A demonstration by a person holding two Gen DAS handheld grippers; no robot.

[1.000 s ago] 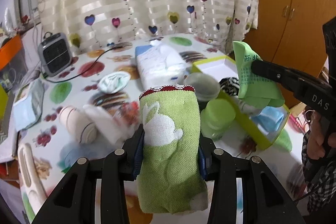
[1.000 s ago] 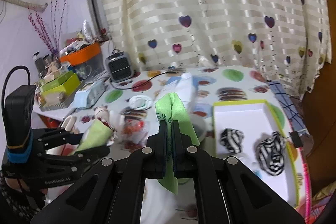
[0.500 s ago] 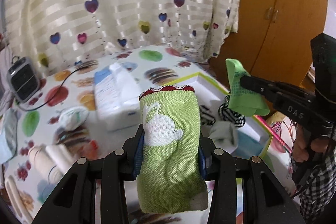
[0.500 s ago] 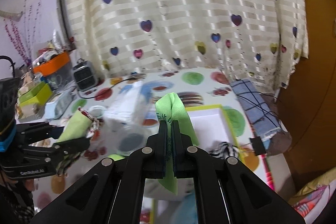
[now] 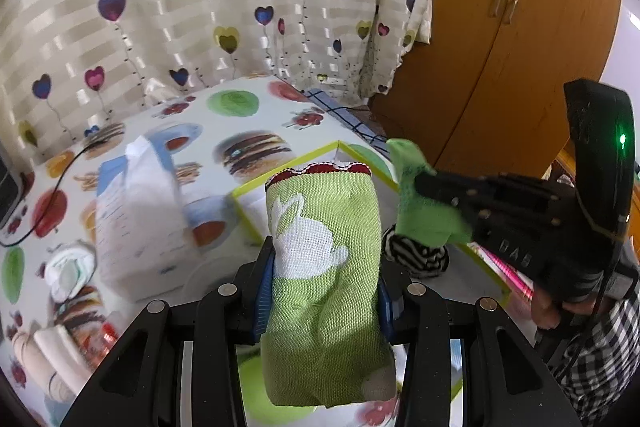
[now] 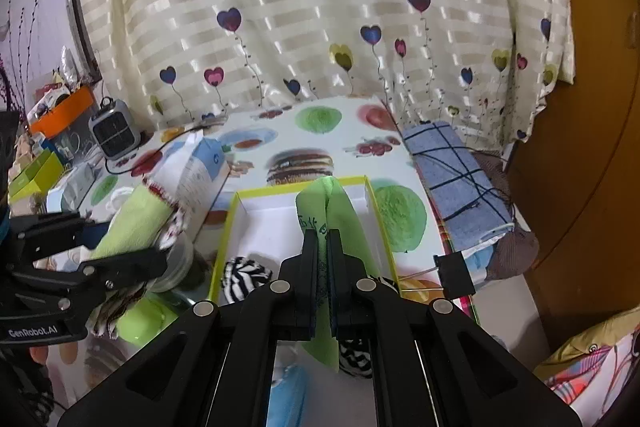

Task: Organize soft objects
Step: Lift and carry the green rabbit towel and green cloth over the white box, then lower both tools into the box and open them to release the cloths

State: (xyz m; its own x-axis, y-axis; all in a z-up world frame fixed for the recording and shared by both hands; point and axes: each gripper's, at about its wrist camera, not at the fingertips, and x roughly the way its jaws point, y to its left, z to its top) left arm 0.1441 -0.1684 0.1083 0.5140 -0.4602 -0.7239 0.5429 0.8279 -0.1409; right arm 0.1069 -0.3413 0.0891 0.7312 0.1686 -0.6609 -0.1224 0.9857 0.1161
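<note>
My left gripper (image 5: 324,267) is shut on a rolled green cloth with a white rabbit (image 5: 324,259), held upright above the table; the same roll (image 6: 136,219) shows at the left of the right wrist view. My right gripper (image 6: 323,239) is shut on a thin green packet with printed writing (image 6: 328,203), hanging over the white tray with a yellow-green rim (image 6: 230,219). From the left wrist view that packet (image 5: 420,211) hangs at the right, over the tray (image 5: 280,173). Black-and-white striped socks (image 6: 244,277) lie in the tray.
A tissue pack (image 5: 140,211) lies left of the tray on the fruit-print tablecloth. A blue checked cloth (image 6: 456,183) and a binder clip (image 6: 456,275) sit at the tray's right. A small heater (image 6: 114,131) and cluttered boxes stand far left. A wooden wardrobe (image 5: 520,47) rises on the right.
Both grippers have swung right across the table with their loads, from over the jars and tissue pack to over the tray. Neither grip has changed.
</note>
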